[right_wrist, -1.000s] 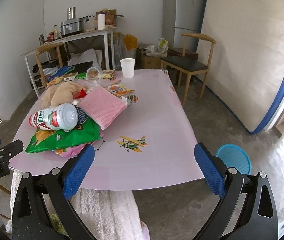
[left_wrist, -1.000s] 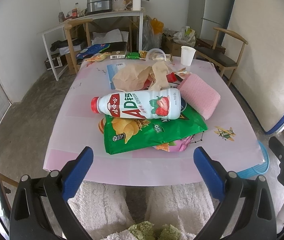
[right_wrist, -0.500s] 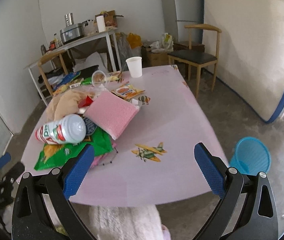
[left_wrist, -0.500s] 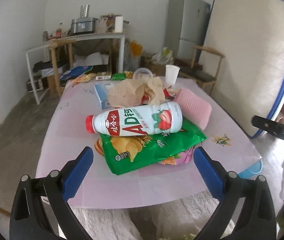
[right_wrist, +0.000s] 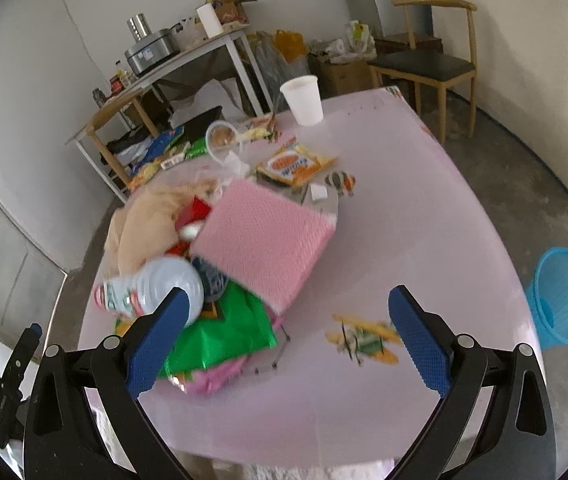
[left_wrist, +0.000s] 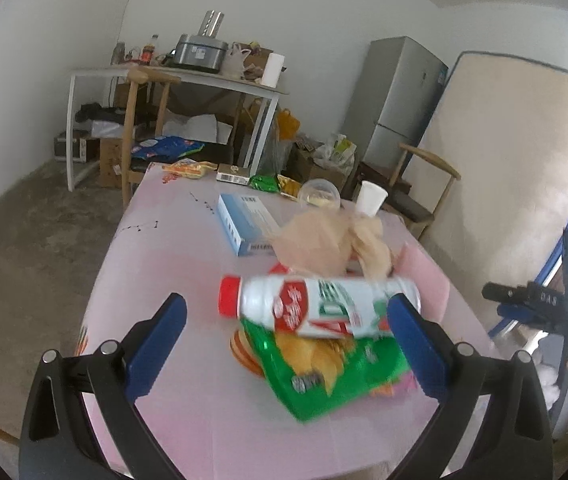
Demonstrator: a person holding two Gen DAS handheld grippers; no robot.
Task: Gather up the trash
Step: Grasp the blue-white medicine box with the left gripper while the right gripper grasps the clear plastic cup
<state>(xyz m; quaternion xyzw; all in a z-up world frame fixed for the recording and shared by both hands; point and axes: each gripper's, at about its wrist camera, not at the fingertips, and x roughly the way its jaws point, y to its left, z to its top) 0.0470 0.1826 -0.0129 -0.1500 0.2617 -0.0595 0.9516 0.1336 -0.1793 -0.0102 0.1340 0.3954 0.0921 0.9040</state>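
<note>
A heap of trash lies on the pink table (left_wrist: 172, 264). A white drink bottle with a red cap (left_wrist: 315, 306) lies on a green chip bag (left_wrist: 331, 372), with a tan plastic bag (left_wrist: 323, 244) and a pink sheet (right_wrist: 264, 240) behind. My left gripper (left_wrist: 284, 344) is open and empty, just in front of the bottle. My right gripper (right_wrist: 287, 336) is open and empty above the table, by the chip bag (right_wrist: 220, 336) and the bottle (right_wrist: 152, 288). A blue wastebasket (right_wrist: 563, 300) stands on the floor to the right.
A white paper cup (right_wrist: 303, 94), a clear lidded cup (right_wrist: 220, 138), snack packets (right_wrist: 293, 164) and a blue box (left_wrist: 246, 218) lie further back on the table. A wooden chair (right_wrist: 427, 60), a cluttered side table (left_wrist: 172, 80), a fridge and a mattress stand beyond.
Both grippers have moved up and forward over the table, closer to the trash heap. Both stay open and empty. The right gripper now looks down on the heap and wastebasket.
</note>
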